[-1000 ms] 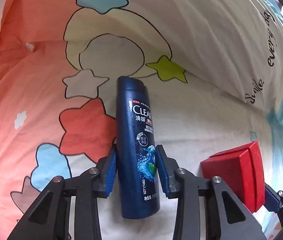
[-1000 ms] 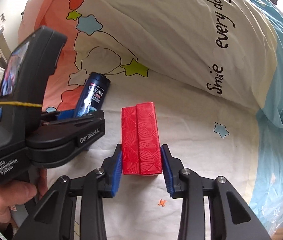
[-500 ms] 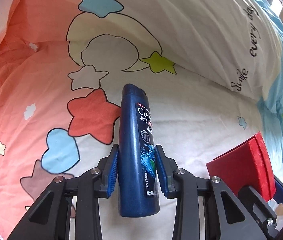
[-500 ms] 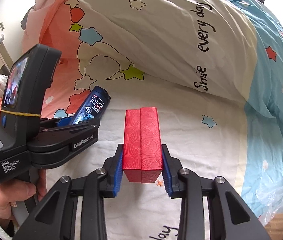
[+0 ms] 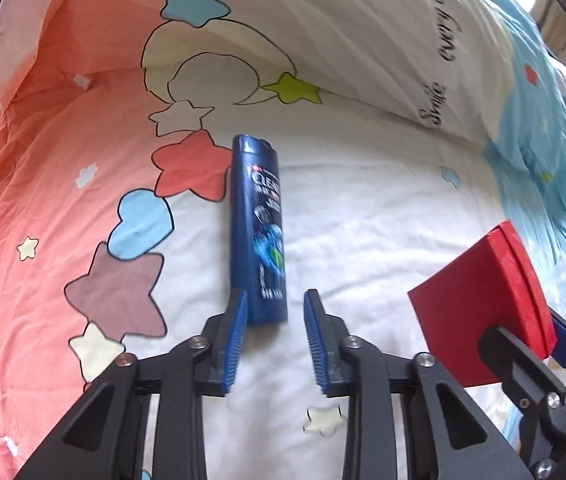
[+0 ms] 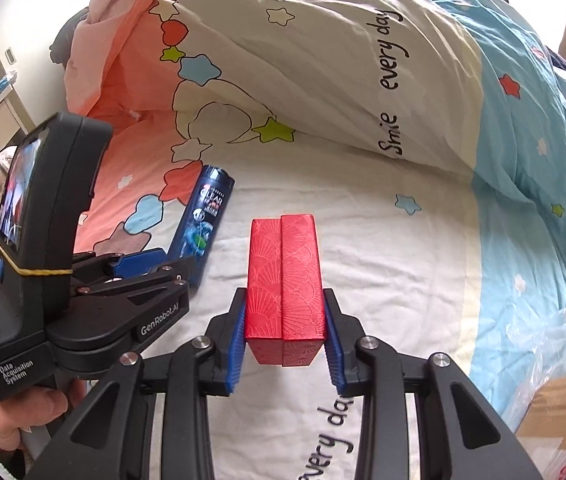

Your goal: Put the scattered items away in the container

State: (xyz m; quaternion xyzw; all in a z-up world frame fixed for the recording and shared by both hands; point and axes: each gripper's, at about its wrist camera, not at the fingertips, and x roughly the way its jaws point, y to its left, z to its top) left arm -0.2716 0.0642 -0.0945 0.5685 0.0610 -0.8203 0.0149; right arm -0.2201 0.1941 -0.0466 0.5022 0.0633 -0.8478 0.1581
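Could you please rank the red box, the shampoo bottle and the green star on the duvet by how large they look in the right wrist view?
1. Red box, though it is held nearest the camera, which inflates it.
2. Shampoo bottle, lying farther off on the bed.
3. Green star, clearly smallest.

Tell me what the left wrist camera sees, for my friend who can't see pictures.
The left gripper is open, with the bottom of a blue shampoo bottle between its fingers, lying on a star-patterned bedspread. At the right, a red box is held by the other gripper.
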